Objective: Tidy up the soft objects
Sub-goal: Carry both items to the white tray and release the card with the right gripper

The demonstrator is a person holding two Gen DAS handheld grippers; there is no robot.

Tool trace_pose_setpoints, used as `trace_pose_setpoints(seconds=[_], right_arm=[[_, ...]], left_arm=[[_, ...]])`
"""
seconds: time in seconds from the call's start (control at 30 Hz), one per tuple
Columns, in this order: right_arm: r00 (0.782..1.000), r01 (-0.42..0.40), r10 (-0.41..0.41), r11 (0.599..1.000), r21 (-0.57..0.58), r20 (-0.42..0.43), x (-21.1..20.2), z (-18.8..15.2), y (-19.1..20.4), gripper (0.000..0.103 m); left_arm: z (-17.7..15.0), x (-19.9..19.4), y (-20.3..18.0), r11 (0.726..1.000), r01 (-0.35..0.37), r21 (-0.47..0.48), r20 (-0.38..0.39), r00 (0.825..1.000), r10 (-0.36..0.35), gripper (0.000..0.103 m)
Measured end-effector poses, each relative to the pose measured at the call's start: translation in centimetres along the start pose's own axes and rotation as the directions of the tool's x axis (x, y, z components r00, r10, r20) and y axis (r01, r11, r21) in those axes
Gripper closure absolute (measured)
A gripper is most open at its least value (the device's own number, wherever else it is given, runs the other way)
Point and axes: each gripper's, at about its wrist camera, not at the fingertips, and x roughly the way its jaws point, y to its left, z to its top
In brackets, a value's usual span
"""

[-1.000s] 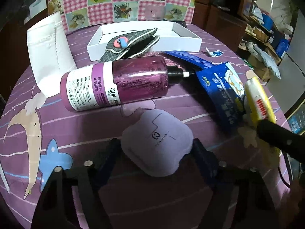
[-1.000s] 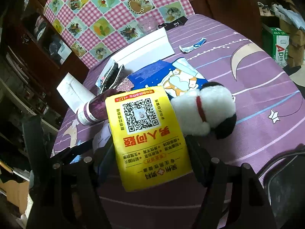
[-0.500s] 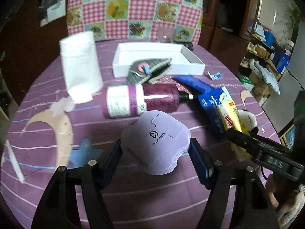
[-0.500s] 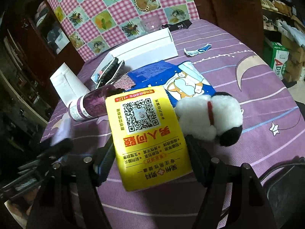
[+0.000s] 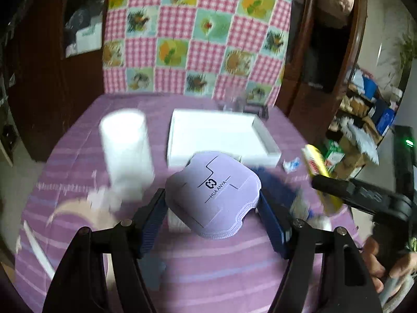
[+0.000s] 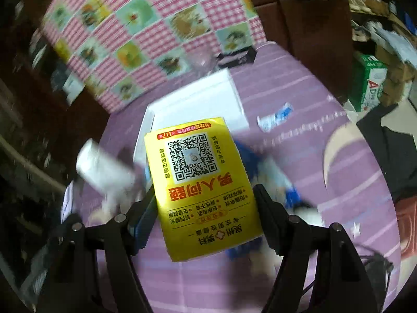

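Purple tablecloth [image 5: 208,281] lies below both loads: left gripper [image 5: 212,203] clamps the lilac pouch [image 5: 213,190], right gripper [image 6: 204,203] clamps the yellow packet [image 6: 200,182]. Keep both squeezes steady toward the white tray [image 5: 216,135] beyond.

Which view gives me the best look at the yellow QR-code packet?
Right wrist view: the flat yellow QR-code packet fills the centre, printed face fully visible, clamped between the right gripper's jaws. Left wrist view shows only its thin edge, at the right.
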Motion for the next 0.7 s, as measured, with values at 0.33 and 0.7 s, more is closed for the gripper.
trace_pose_setpoints(seconds=[0.33,0.7], right_arm=[[1.000,-0.018,0.017,0.983,0.184,0.004,8.7,11.7,1.6,0.031],[1.000,0.012,-0.009,0.994,0.107,-0.026,16.1,13.9,-0.1,0.031]], left_arm=[[11.4,7.3,-1.1,0.999,-0.044,-0.012,0.002,0.999,0.044,0.033],[12.8,18.9,0.7,0.991,-0.087,-0.099,-0.120,0.990,0.075,0.033]])
